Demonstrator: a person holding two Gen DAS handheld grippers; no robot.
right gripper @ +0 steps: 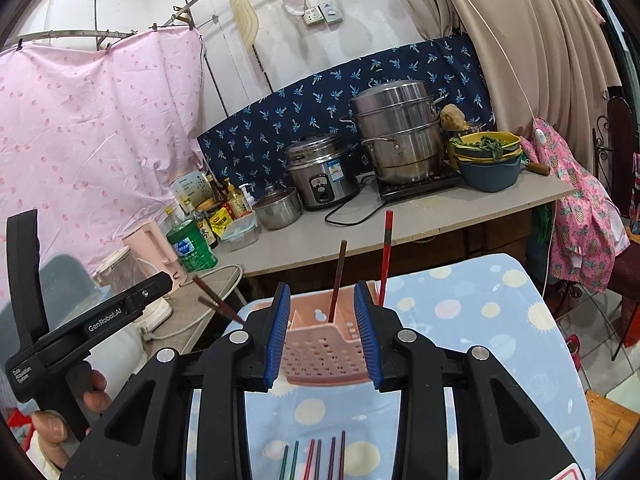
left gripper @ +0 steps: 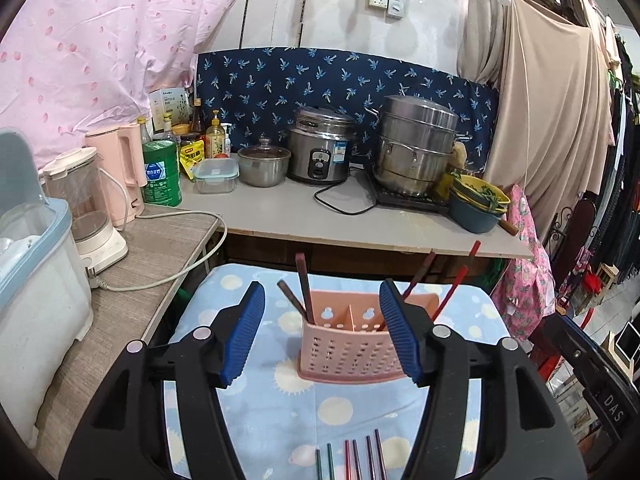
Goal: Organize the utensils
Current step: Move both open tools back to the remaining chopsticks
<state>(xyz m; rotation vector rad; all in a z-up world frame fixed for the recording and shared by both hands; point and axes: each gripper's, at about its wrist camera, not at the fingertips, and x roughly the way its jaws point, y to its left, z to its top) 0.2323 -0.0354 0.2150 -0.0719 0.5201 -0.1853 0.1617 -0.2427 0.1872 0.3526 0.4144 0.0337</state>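
Your left gripper [left gripper: 322, 330] stands released with nothing between its blue pads, and the pink utensil caddy [left gripper: 348, 344] sits just ahead of it on the blue dotted cloth [left gripper: 360, 412], framed by the two fingers. In the caddy's compartment toward your left finger two dark brown chopsticks [left gripper: 302, 288] already lean; toward your right finger red chopsticks [left gripper: 456, 280] lean out of the other compartment. Your right gripper [right gripper: 322, 332] is narrower but also empty, its pads apart with the caddy showing between and beyond them, untouched as far as can be seen. So you look to be between placements: some chopsticks are sorted, and a row of loose chopsticks [left gripper: 350, 458], green through red to purple, lies on the cloth under both tools, nearer you than the fingertips. The next move likely calls for drawing one tool back and tipping it down onto a single stick in that row, closing on it cleanly without dragging its neighbours. Only the right wrist view shows your left hand [right gripper: 68, 412] on the other tool's handle, and the brown chopsticks jutting out to the left of the caddy; only the left wrist view shows the caddy's divider and both compartments open to sight.
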